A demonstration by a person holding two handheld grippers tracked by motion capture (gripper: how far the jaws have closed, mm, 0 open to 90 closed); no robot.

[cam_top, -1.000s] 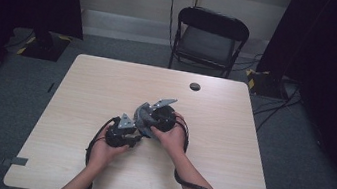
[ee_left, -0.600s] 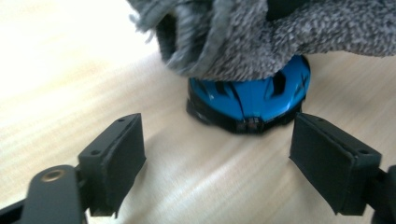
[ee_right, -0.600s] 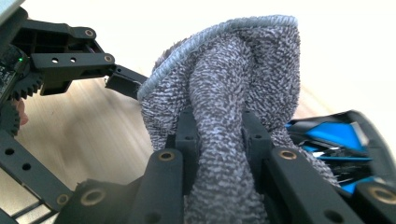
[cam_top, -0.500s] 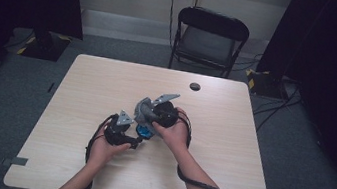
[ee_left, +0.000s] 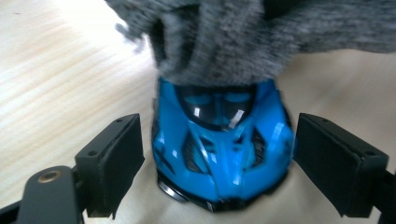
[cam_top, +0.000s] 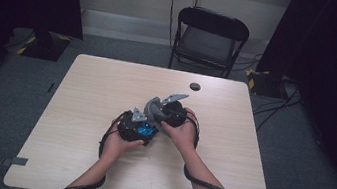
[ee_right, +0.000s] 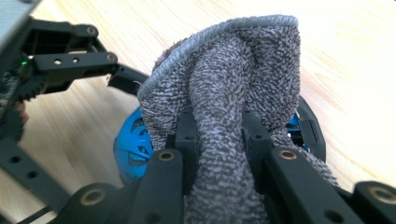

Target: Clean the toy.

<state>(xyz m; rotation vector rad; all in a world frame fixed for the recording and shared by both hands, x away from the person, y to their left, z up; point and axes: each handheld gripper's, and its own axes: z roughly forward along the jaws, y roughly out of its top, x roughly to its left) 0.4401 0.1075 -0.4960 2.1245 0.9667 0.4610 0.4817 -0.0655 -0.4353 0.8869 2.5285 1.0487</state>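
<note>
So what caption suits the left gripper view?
Open left gripper straddles a glossy blue toy car beneath a grey terry cloth.

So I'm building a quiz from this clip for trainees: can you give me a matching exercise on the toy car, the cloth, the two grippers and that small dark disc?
Column one:
1. blue toy car
2. grey cloth
3. left gripper
4. small dark disc

Column two:
a. lies alone at the table's far edge
b. jaws apart, one on each side of the car, pads off it
c. pinched in the right gripper
d. on the table, its rear under the cloth

Pairs: 1-d, 2-c, 3-b, 4-a
</note>
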